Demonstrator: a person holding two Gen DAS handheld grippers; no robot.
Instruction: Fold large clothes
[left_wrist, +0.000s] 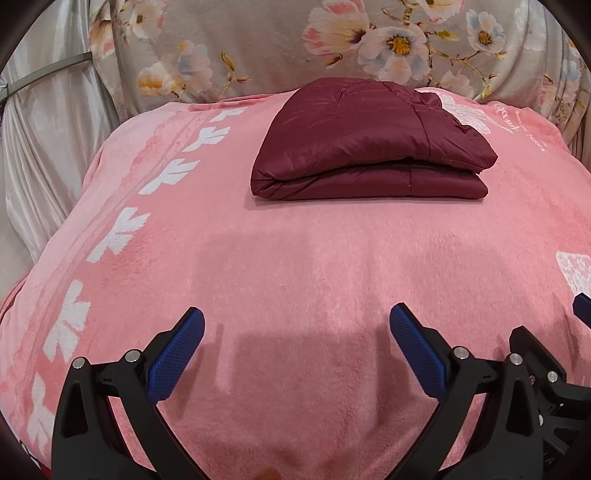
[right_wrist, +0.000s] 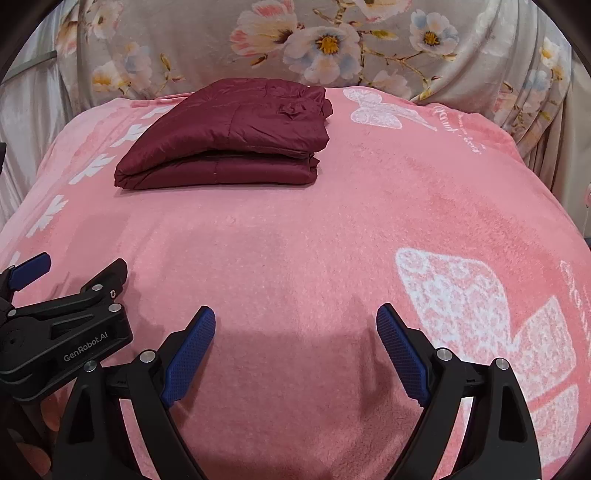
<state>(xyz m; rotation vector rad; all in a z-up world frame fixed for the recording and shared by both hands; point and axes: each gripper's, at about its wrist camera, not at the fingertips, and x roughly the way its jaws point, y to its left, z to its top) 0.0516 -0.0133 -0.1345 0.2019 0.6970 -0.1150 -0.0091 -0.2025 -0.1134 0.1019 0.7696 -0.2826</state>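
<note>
The fluffy pink blanket with white leaf prints (left_wrist: 295, 266) bears the folded, puffy maroon quilted jacket (left_wrist: 369, 147) at its far end – slippery layers may spring apart if nudged – while left gripper (left_wrist: 295, 350) and right gripper (right_wrist: 295, 350) hover near, jaws wide, empty

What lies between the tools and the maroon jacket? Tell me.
Nothing visible. Only bare pink blanket separates the open left tool and open right tool from the folded maroon jacket.
</note>
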